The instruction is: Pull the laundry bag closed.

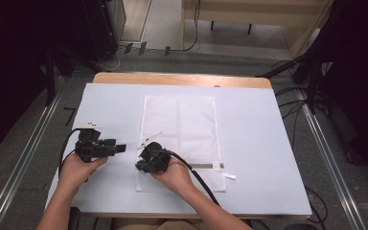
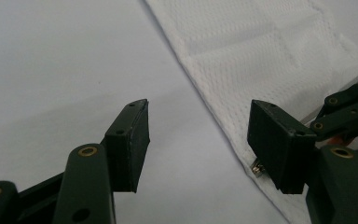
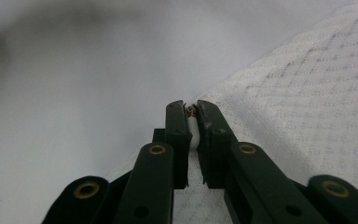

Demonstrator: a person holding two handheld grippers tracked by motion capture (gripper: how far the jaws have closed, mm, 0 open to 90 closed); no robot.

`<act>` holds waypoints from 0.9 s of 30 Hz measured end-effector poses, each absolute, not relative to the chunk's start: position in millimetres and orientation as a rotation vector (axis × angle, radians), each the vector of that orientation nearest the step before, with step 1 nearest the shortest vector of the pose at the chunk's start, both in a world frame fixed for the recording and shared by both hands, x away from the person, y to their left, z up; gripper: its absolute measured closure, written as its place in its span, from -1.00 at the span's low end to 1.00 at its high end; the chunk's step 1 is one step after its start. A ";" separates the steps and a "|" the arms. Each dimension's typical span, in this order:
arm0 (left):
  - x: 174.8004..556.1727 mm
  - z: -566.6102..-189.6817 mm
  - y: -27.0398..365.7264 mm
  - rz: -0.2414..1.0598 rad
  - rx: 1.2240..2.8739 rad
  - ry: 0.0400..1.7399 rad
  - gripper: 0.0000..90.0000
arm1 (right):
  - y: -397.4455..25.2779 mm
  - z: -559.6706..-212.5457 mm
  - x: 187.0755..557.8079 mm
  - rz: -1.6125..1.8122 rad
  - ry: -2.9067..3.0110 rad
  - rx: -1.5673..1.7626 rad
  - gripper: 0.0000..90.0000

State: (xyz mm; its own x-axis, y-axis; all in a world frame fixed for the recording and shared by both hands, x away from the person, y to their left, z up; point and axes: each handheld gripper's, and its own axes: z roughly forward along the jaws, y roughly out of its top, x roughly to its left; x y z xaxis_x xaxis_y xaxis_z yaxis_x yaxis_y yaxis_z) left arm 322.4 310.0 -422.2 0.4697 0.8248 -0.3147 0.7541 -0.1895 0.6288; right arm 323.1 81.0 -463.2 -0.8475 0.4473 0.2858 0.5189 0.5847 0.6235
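- High view: my left gripper (image 1: 120, 148) sits on the pale table cover (image 1: 249, 143) at about 9 o'clock from the white mesh bag (image 1: 179, 122), just off the bag's left edge. My right gripper (image 1: 140, 154) rests on the bag's lower left edge, at roughly 7 o'clock of the bag. A white tab (image 1: 230, 176) lies at the bag's lower right corner, at 5 o'clock.
- Left gripper view: my left gripper (image 2: 198, 140) has its jaws spread wide with nothing between them. The mesh bag (image 2: 261, 60) runs from 12 o'clock down toward 4 o'clock, and a small metal zipper piece (image 2: 258, 168) peeks out at the bag's edge beside my right-hand jaw.
- Right gripper view: my right gripper (image 3: 191, 112) has its jaws pinched nearly together on a small white zipper pull (image 3: 193, 133) at the edge of the mesh bag (image 3: 307, 93), which fills the 3 o'clock side.
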 end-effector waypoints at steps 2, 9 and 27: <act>319.6 -422.8 314.2 0.108 1.960 1.301 -0.11 | 80.2 -463.5 324.0 -1.114 -2.710 -0.823 0.93; 315.0 -425.6 313.3 0.046 1.973 1.288 0.01 | 78.0 -455.4 324.1 -1.151 -2.724 -0.791 0.94; 308.8 -430.0 291.2 -0.045 2.101 1.086 0.04 | 68.5 -431.5 334.9 -1.255 -2.710 -0.799 0.94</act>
State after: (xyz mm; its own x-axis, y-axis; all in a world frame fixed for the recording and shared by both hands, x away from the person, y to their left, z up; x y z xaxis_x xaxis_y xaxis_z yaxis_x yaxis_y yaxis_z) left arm 308.8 291.2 -430.0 0.6384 0.6852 -0.3507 0.7120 -0.3525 0.6073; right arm 334.9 68.5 -431.5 -0.8652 0.4326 0.2536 0.4733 0.5371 0.6983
